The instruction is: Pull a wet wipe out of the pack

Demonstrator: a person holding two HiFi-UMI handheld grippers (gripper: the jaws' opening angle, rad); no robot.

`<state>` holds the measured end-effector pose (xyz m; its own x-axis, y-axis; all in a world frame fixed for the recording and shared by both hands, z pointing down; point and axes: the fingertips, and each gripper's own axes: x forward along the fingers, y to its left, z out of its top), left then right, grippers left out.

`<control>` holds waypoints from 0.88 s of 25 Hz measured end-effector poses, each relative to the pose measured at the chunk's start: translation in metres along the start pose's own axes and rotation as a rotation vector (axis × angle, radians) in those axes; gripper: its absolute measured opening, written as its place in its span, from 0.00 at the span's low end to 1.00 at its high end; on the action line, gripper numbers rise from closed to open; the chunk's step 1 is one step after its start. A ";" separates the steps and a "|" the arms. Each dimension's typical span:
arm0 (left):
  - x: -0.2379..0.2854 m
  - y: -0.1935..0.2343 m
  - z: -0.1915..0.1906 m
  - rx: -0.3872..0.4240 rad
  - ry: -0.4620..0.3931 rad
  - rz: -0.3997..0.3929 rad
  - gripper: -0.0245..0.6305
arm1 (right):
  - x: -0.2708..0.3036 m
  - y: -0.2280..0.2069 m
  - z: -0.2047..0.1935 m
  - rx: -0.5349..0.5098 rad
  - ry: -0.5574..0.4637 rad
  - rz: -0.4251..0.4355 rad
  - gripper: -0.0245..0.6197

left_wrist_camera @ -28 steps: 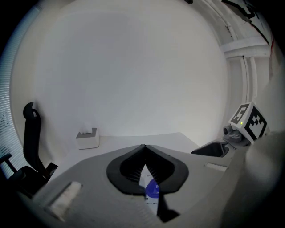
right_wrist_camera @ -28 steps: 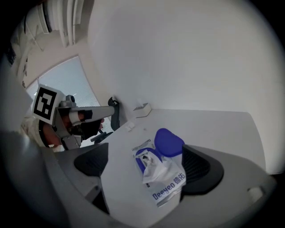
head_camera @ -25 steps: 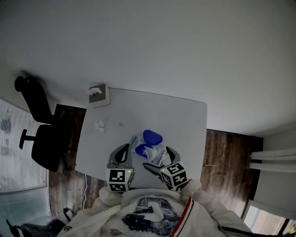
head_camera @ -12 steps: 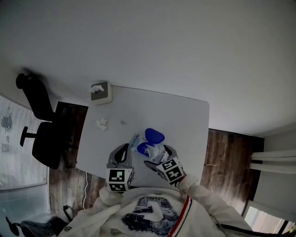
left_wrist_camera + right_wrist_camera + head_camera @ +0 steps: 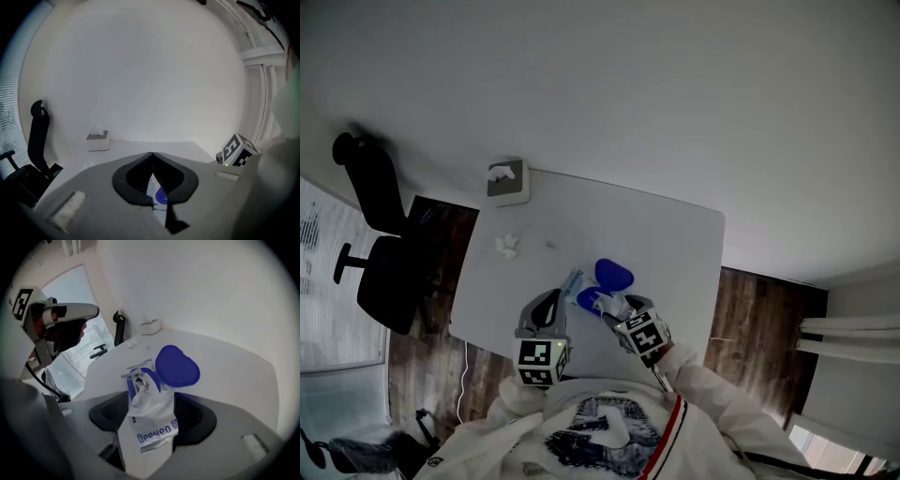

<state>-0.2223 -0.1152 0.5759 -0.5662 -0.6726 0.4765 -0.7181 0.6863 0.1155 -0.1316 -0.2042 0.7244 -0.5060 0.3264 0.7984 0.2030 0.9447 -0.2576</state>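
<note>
1. Head view: a white table (image 5: 675,234) reaches away from the person.
   - The wet wipe pack (image 5: 607,300) is at its near middle, with the blue lid (image 5: 613,274) flipped open toward the far side.
   - The left gripper (image 5: 553,300) is at the pack's left end and the right gripper (image 5: 617,311) at its near right end.
   - A tissue box (image 5: 506,181) sits at the far left corner.
   - A crumpled wipe (image 5: 506,246) lies on the table nearer than the box.
   - An office chair (image 5: 380,281) stands left of the table.
2. Left gripper view: the jaw tips are together, and a thin strip of the pack (image 5: 158,197) is pinched between the pads. The right gripper's marker cube (image 5: 236,151) shows to the right.
3. Right gripper view: the jaws have just been closing. They stand partly closed, with the pads against both sides of the crumpled pack (image 5: 152,420), so they grip its near end. The pack's opening and the lid (image 5: 177,365) lie beyond the tips, over the table.
</note>
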 end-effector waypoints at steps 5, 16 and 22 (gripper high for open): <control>-0.002 0.005 -0.005 -0.010 0.007 0.010 0.04 | 0.004 -0.001 -0.001 -0.014 0.033 -0.012 0.40; -0.010 0.010 -0.012 -0.013 0.012 0.029 0.04 | 0.012 -0.003 -0.006 -0.006 0.053 -0.038 0.24; -0.012 0.008 -0.012 -0.012 0.018 0.029 0.04 | 0.011 -0.005 -0.005 0.010 0.042 -0.058 0.14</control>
<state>-0.2166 -0.0980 0.5818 -0.5795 -0.6473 0.4952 -0.6963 0.7090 0.1119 -0.1341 -0.2050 0.7368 -0.4815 0.2694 0.8340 0.1656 0.9624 -0.2153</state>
